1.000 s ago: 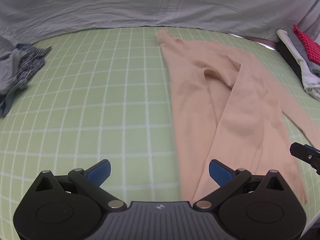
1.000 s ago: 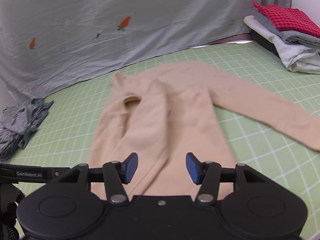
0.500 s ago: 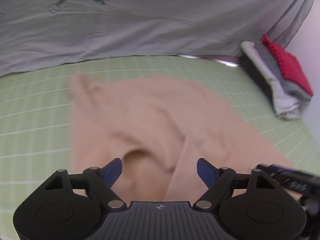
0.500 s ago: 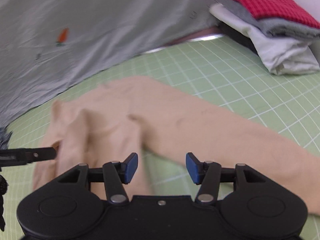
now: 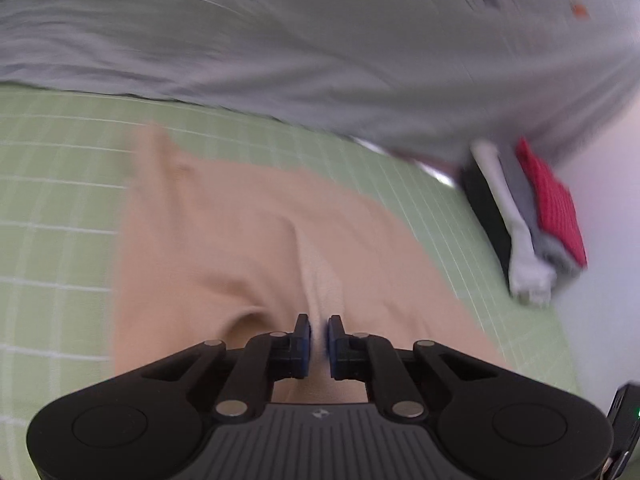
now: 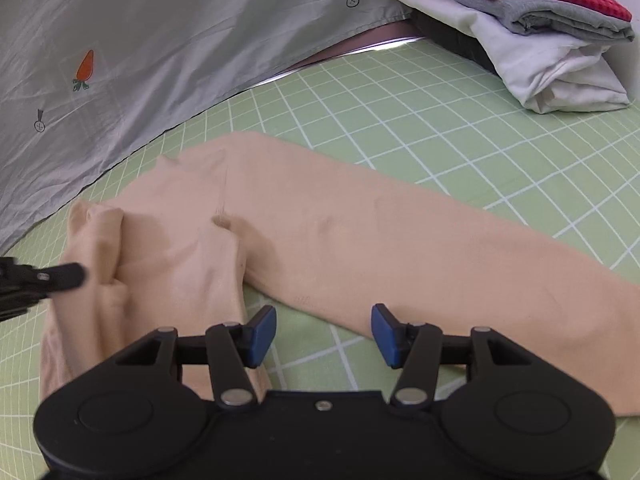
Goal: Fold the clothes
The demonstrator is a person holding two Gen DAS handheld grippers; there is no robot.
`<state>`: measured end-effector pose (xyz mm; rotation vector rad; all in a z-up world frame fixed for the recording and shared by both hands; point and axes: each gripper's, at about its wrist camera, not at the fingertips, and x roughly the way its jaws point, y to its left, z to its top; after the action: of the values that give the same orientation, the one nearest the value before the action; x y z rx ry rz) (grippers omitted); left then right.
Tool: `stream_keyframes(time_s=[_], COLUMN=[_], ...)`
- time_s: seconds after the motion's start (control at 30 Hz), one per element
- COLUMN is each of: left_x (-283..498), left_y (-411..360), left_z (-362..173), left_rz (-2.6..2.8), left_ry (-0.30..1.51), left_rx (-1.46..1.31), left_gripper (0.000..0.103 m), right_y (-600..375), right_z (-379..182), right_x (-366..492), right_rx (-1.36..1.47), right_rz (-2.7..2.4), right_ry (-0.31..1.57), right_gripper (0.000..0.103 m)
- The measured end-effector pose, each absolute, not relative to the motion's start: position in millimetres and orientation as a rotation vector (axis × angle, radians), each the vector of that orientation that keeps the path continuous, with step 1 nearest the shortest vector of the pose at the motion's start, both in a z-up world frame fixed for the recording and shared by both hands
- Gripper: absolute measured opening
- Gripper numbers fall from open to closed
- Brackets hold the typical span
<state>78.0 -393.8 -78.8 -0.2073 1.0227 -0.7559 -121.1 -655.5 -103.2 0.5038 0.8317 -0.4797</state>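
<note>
A: What is nearest in the left view?
B: The left gripper, its jaws pinched almost together with a ridge of the peach top caught between the blue pads, close to the neck opening.

A: And the right one?
B: The right gripper hovers with its jaws about half open and nothing in them. Bare green mat shows in the gap; the top's long sleeve lies just beyond the tips.

A: Where does the top lie?
B: Spread on the gridded mat, one sleeve folded over the body, the other stretched out to the right.

A: Farther back?
B: A pile of folded clothes, red check on top, at the mat's far right corner. Behind everything hangs a grey sheet printed with carrots.
</note>
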Motion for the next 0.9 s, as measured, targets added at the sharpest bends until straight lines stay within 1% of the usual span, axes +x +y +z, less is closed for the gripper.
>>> stream_keyframes(time_s=[0.13, 0.2, 0.27, 0.4, 0.5, 0.6, 0.77, 0.9], left_x=[91.4, 96.1, 92.0, 82.7, 73.8, 64.6, 33.3, -1.8], left_y=[-359.7, -350.6, -348.0, -351.8, -347.9, -338.7, -314.9, -298.6], left_z=[-93.9, -103.7, -101.5, -94.6, -93.1, -86.7, -74.6, -71.4], left_rz=[-0.589, -0.547, -0.549, -0.579, -0.587, -0.576, -0.553, -0.563], left_ry=[1.049, 1.079, 1.065, 1.047, 1.050, 1.043, 1.043, 1.069], left_rx=[-0.259, -0.268, -0.268, -0.245, -0.245, -0.242, -0.204, -0.160], left_gripper=[0.008, 0.011, 0.011, 0.024, 0.030, 0.034, 0.038, 0.038], right_y=[-653.7, -651.9, -649.8, -644.9, -641.4, -636.3, -614.4, -585.6], right_z=[-103.0, -102.8, -101.9, -98.0, -95.3, -87.7, -71.4, -64.2], right_x=[-118.4, -116.5, -114.7, -112.6, -112.1, -115.9, -133.7, -151.9], right_rx=[0.487, 0.474, 0.466, 0.453, 0.447, 0.442, 0.436, 0.410], right_rz=[-0.483, -0.483, -0.480, -0.467, -0.463, -0.456, -0.432, -0.395], right_ry=[0.842, 0.849, 0.853, 0.847, 0.842, 0.821, 0.789, 0.790], right_gripper=[0.054, 0.054, 0.054, 0.054, 0.054, 0.053, 0.054, 0.054])
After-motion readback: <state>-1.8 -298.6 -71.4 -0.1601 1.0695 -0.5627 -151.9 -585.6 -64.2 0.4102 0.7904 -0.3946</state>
